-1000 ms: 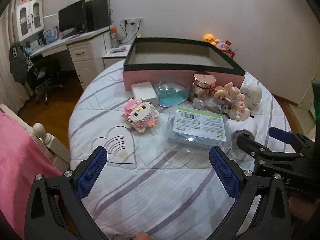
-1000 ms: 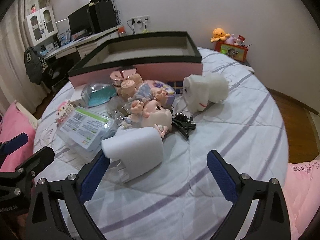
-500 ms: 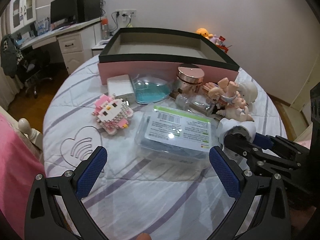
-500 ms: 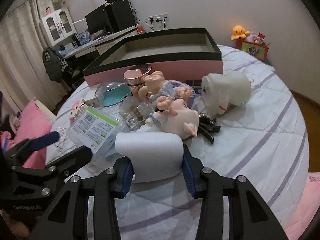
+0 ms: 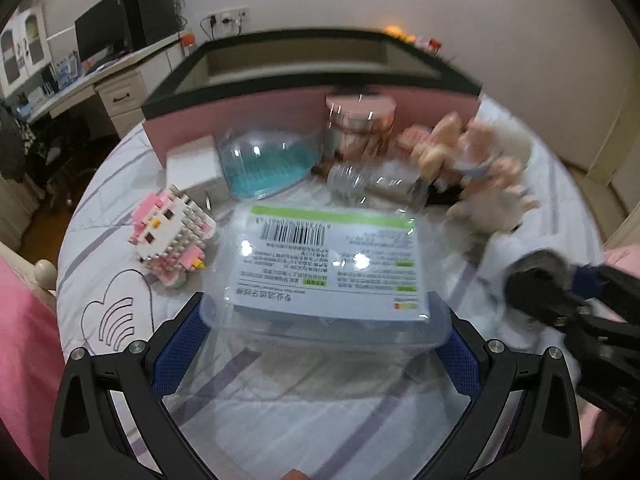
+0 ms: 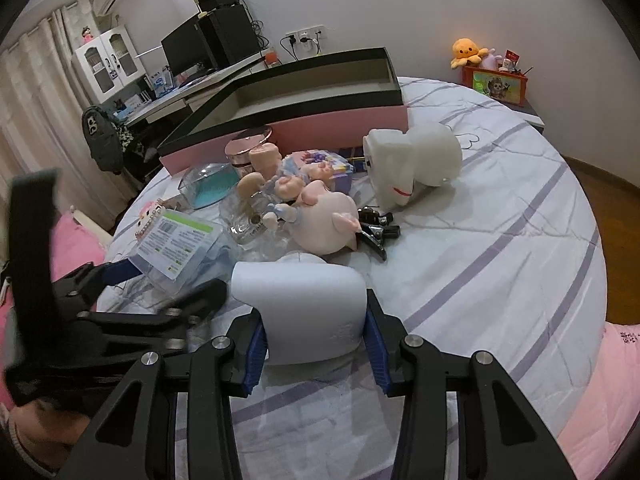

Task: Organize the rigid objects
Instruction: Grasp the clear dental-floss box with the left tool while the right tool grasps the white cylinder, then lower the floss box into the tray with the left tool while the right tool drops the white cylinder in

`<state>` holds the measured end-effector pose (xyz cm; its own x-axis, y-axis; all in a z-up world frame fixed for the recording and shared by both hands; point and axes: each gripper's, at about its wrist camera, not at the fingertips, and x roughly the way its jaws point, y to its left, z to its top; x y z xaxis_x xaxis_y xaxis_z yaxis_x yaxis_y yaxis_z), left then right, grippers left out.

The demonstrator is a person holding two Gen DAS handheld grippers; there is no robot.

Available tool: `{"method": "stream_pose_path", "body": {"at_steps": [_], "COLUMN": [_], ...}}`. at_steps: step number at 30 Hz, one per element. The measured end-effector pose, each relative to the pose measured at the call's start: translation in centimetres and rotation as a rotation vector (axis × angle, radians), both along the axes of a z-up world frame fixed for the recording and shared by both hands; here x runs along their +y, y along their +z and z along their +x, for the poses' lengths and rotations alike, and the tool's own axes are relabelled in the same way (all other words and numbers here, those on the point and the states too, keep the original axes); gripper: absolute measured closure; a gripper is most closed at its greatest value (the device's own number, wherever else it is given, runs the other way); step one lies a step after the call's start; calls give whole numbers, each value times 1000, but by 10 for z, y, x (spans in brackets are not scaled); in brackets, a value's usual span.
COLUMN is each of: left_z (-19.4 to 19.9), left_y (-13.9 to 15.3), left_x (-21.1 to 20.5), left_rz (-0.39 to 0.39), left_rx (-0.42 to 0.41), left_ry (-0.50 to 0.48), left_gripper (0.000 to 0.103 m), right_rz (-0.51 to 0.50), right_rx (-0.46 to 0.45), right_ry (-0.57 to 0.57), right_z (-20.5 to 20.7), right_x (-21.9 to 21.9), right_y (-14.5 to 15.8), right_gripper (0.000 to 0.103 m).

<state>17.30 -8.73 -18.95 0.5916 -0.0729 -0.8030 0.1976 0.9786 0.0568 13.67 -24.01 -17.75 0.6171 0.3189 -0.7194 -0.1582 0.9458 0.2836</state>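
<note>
My right tongs [image 6: 316, 338] sit at the bottom centre of the right wrist view, and their 2 blue pads [image 6: 256, 354] have just closed in and now press on both sides of a white rounded block [image 6: 308, 312], which rests on the striped bedsheet [image 6: 500, 264]. My left tongs [image 5: 324, 354] fill the bottom of the left wrist view with their jaws spread wide. The near end of a clear plastic box [image 5: 332, 276] with a barcode label lies between the 2 pads; I cannot tell whether either pad touches its corners, and they are not clamping it.

In the left wrist view the box is in the middle of the frame. To its left stands a pink and white brick-built toy [image 5: 172, 236]. Above that are a small white box [image 5: 196, 168] and a clear dome with a teal inside [image 5: 268, 164]. A rose-gold lidded jar [image 5: 360, 124] is at upper centre, with a clear bottle [image 5: 376, 184] lying below it. Blurred pink dolls [image 5: 472, 168] are at the right. Behind them all, across the upper frame, runs the big pink tray with a black rim [image 5: 248, 120].

In the right wrist view a white tooth-shaped toy [image 6: 412, 164] lies at upper centre right, a pink pig figure [image 6: 324, 216] sits in the centre, and a black clip [image 6: 376, 232] lies just beside the pig.
</note>
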Motion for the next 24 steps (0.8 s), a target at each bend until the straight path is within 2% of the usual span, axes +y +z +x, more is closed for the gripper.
{"method": "stream_pose_path", "body": {"at_steps": [4,12,17,24], "left_z": [2,-7,-17,-24], "left_y": [4,10,26,61], "left_x": [-1,9,21,36], "left_rz": [-5,-50,-75,-99], "left_rx": [-13,-26,-58,-136], "left_ry": [-24,-34,-21,-18], "left_gripper": [9,9,9,9], "right_rz": [3,14,11,0], "right_rx": [4,-2,-38,-125], "right_ry": [11,12,18,29], "right_z": [4,1,-12,-19], "right_x": [4,9,10,16], "right_y": [-2,1,19,60], "right_gripper": [59,58,58,58]}}
